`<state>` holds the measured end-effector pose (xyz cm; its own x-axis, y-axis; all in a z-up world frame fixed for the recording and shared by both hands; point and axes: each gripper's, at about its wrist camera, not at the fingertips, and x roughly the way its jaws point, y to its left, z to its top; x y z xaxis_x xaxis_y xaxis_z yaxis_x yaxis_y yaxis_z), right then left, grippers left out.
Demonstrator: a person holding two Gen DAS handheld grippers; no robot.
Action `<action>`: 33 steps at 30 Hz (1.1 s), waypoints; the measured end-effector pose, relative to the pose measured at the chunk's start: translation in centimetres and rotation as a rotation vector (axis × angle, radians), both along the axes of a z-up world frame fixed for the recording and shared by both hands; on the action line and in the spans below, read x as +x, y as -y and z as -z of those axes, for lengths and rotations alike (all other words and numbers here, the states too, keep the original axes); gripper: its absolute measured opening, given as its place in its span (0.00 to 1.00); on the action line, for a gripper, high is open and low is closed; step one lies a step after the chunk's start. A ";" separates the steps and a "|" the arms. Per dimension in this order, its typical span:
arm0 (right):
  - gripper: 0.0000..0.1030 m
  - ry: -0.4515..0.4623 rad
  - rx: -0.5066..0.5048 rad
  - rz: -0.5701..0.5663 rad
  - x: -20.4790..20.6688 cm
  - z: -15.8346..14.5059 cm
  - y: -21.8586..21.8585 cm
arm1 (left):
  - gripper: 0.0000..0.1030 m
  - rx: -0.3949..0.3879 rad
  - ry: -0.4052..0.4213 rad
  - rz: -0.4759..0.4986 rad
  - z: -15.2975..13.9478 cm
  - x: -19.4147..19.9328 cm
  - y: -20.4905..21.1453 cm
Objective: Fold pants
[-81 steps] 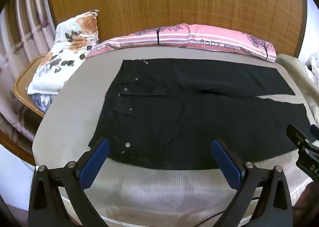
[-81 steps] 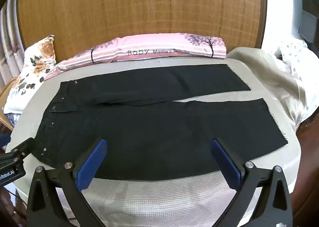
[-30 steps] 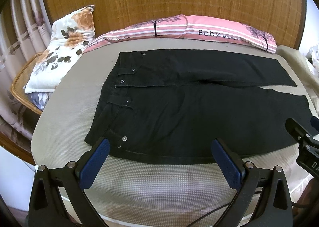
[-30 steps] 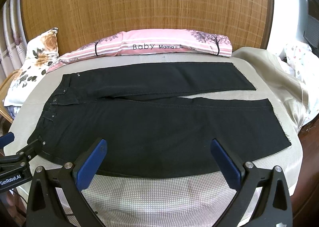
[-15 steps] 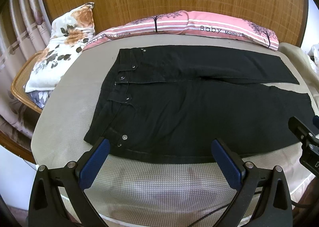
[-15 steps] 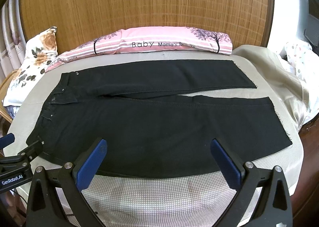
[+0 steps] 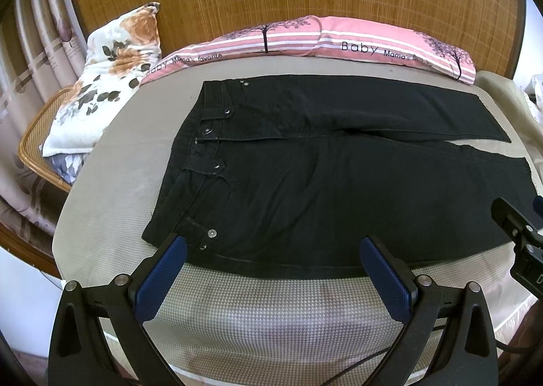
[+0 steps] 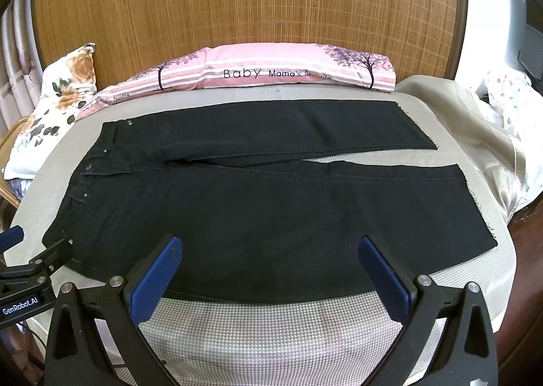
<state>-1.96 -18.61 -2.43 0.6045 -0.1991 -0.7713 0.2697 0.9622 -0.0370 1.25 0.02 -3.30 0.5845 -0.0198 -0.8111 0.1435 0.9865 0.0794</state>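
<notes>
On the bed: black pants (image 8: 271,203) are being kept spread flat on the checked cover (image 8: 271,328), waistband to the left, hems to the right, both legs side by side with a narrow gap opening toward the hems.
Left tongs (image 7: 271,272): being held wide apart, nothing gripped, hovering over the near edge beside the waistband corner.
Right tongs (image 8: 269,272): likewise being held apart and empty, hovering over the near edge of the closer leg.
Fold status: no fold is being shown yet; a lengthwise fold of one leg over the other is judged to be the likely first move.
Risk: if only the top layer of cloth is being pinched, the lower layer is likely to be left behind and wrinkled.
Risk: uneven lifting by the two tongs is likely to skew the legs, so the hems are left mismatched.
Left view only: waistband rivets and button (image 7: 206,130) are being shown clearly, with a floral pillow (image 7: 105,77) by a wicker edge.
Right view only: both frayed hems (image 8: 475,203) and a beige sheet (image 8: 475,121) are being shown fully.
Both views: a pink pillow (image 8: 271,70) is being shown along the headboard.
</notes>
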 end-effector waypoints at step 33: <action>1.00 -0.066 0.007 -0.050 6.5 1.3 2.0 | 0.92 -0.040 -0.086 -0.018 2.3 8.8 -2.1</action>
